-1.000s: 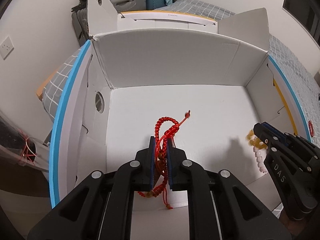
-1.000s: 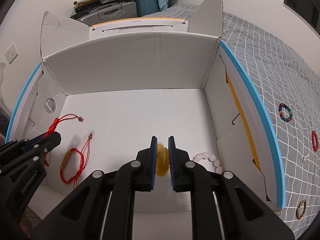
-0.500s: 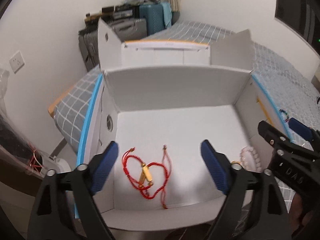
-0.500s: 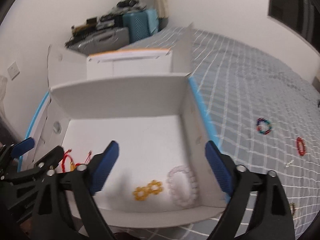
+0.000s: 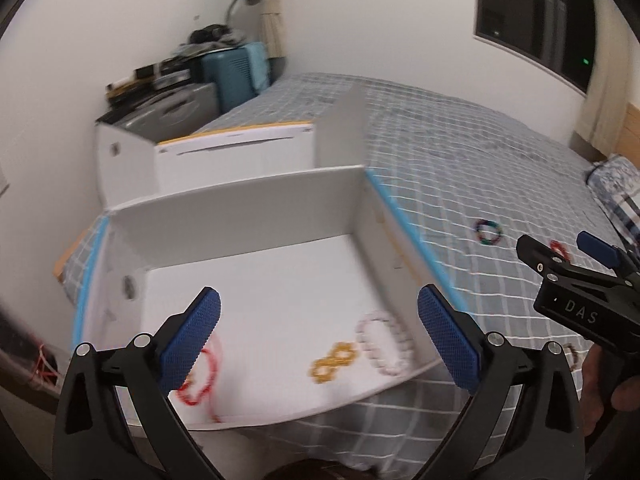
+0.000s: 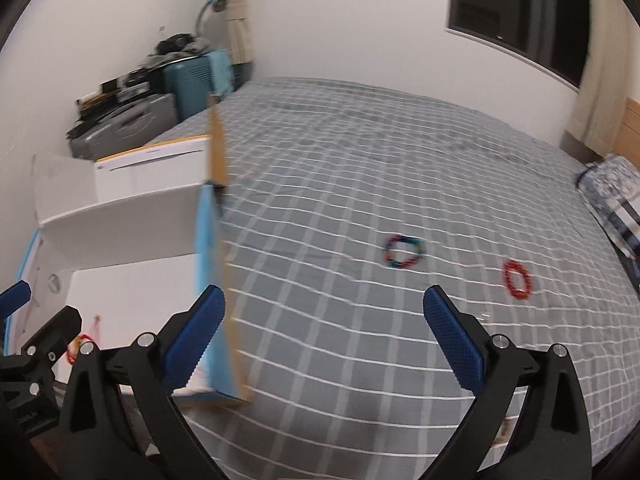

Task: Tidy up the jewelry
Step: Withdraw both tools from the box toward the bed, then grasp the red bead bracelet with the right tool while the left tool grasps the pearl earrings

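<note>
spreading across the whole scene is the grey bed cover with its white grid point(image 6: 360, 200), and on its near left part sits the open white cardboard box with a blue-edged side point(image 5: 256, 208). on the box floor lie a pale pink bead bracelet point(image 5: 382, 342) at about five o'clock, a yellow bead bracelet twisted into a figure eight point(image 5: 334, 362) just beside it, and a red cord bracelet point(image 5: 200, 376) at seven o'clock.

out on the cover, well apart from the box, lie a multicoloured bead ring point(image 6: 403, 251) and a smaller red bead ring point(image 6: 517, 275).

the left gripper point(image 5: 318, 340) hangs above the box front, its jaws just opened wide with nothing between them. the right gripper point(image 6: 322, 340) is likewise spread and empty, jaws just opened, and looks out over the cover.

from the right gripper the multicoloured ring lies at one o'clock, the red ring further toward two. the right hand is clearly the nearer one, so the next pick is likely its job.
</note>
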Demonstrator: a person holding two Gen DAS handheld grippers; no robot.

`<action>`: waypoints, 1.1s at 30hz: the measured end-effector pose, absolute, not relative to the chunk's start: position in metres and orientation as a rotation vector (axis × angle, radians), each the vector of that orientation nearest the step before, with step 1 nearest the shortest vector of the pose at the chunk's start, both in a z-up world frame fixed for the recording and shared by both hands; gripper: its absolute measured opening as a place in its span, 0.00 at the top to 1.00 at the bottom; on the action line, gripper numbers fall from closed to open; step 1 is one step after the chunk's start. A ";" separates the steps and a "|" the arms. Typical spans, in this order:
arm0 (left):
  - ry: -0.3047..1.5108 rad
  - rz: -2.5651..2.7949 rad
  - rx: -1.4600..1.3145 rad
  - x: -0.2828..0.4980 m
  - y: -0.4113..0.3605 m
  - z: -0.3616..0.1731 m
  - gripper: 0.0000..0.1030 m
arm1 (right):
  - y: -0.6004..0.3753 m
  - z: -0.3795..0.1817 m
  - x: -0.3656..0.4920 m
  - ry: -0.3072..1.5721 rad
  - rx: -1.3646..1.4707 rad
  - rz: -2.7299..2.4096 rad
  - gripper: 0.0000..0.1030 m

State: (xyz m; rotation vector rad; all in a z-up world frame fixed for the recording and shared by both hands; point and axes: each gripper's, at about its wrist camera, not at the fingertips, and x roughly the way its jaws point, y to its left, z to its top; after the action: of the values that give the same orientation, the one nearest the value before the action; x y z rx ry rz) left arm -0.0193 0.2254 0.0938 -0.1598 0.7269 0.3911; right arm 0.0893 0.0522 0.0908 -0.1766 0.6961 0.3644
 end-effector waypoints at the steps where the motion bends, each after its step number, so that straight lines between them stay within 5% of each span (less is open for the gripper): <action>1: 0.729 0.374 -0.153 -0.012 0.215 0.093 0.06 | 0.042 0.090 0.092 0.698 -0.170 0.352 0.07; 33: 0.880 0.059 -0.019 0.180 0.008 0.014 0.06 | -0.184 0.014 0.260 0.859 -0.039 0.066 0.07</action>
State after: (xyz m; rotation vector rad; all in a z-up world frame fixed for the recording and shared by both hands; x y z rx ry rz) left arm 0.1796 0.0079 0.0144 -0.0188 0.8798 0.0589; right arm 0.2601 -0.1844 0.0136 -0.0390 0.8594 0.0664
